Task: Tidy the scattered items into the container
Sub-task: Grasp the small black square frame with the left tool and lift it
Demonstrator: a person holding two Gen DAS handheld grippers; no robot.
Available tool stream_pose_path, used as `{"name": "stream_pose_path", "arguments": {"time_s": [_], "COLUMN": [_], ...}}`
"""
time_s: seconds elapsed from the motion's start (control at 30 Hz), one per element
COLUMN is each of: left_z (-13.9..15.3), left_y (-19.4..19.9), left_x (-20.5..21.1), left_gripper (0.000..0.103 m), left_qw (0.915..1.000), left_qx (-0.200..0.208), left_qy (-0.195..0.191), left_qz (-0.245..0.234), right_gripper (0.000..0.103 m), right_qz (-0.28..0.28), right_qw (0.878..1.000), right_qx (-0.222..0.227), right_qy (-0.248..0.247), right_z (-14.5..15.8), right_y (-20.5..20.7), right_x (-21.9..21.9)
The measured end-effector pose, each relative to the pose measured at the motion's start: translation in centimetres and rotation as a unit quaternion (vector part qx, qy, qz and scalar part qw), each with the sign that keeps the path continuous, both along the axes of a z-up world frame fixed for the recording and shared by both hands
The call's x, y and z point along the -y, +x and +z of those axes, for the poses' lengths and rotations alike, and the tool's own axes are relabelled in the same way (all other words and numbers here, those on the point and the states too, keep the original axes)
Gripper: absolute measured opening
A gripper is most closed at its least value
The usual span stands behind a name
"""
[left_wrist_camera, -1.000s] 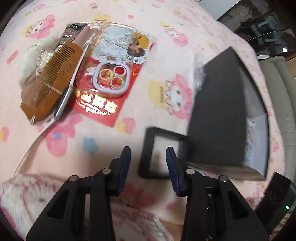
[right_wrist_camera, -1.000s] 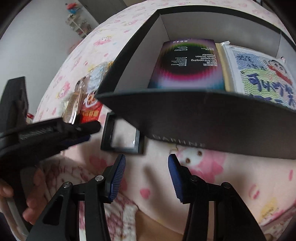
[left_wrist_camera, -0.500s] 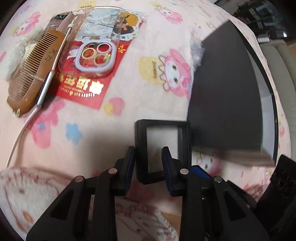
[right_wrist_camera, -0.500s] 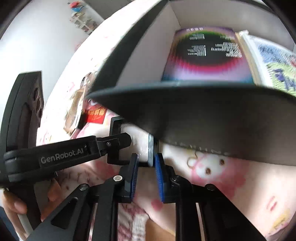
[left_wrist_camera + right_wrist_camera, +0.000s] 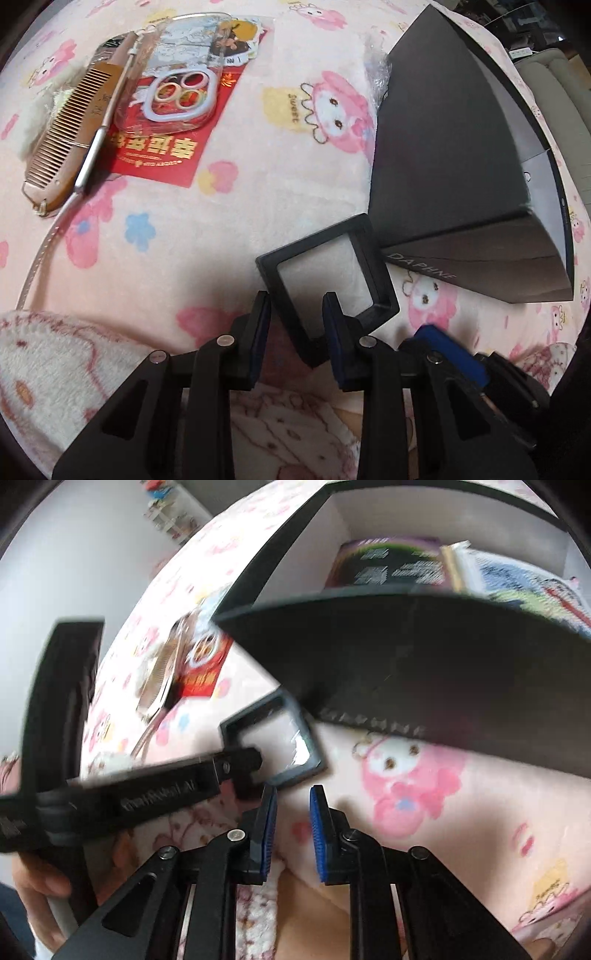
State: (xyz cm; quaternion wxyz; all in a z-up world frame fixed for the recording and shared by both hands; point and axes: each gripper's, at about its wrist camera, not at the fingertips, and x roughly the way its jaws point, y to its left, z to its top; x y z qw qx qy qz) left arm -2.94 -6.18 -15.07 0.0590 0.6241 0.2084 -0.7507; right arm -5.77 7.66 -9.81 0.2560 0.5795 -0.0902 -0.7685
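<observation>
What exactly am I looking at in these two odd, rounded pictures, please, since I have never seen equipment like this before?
There is no robot here: a person holds a two-fingered gripper in each hand, and each carries a wide-angle camera looking along its fingers.

The left wrist view shows the left gripper closed on the corner of a small black display frame, tilting it up off the pink cartoon blanket. Beyond lie a wooden comb, a clear phone case on a red envelope, and the black box that serves as the container.

The right wrist view shows the right gripper, part open and empty, and two printed packets already inside the box.
</observation>
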Motion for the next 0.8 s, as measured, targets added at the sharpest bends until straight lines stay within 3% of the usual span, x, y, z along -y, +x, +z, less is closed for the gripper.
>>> {"name": "stream_pose_path", "arguments": {"time_s": [0.27,0.4,0.47,0.57,0.63,0.8], "left_z": [-0.8,1.0,2.8,5.4,7.9,12.7], "left_y": [0.7,2.6,3.9,5.5,2.6,0.0], "left_x": [0.6,0.9,1.0,1.7,0.3,-2.1], "left_gripper": [0.027,0.027,0.026,0.026,0.025,0.025], "left_qw": [0.9999,0.9990,0.9977,0.9917,0.9899,0.9839], "left_qx": [-0.002,-0.032,-0.054,-0.092,-0.113,-0.157], "left_qy": [0.012,0.022,0.034,0.087,0.084,0.085], "left_qz": [0.009,0.020,0.023,0.023,0.018,-0.001], "right_gripper": [0.016,0.016,0.016,0.015,0.015,0.014], "right_qz": [0.009,0.022,0.029,0.010,-0.010,-0.027], "right_qw": [1.000,1.000,0.999,1.000,0.999,0.993], "right_qx": [0.005,0.012,0.011,-0.004,-0.038,-0.090], "right_qy": [-0.004,-0.011,-0.023,-0.027,-0.025,-0.070], "right_z": [-3.4,-3.2,-2.3,0.1,2.6,7.7], "right_y": [-3.4,-2.7,-1.8,-0.4,0.5,0.8], "right_x": [0.6,0.7,0.4,-0.5,-1.1,-3.0]}}
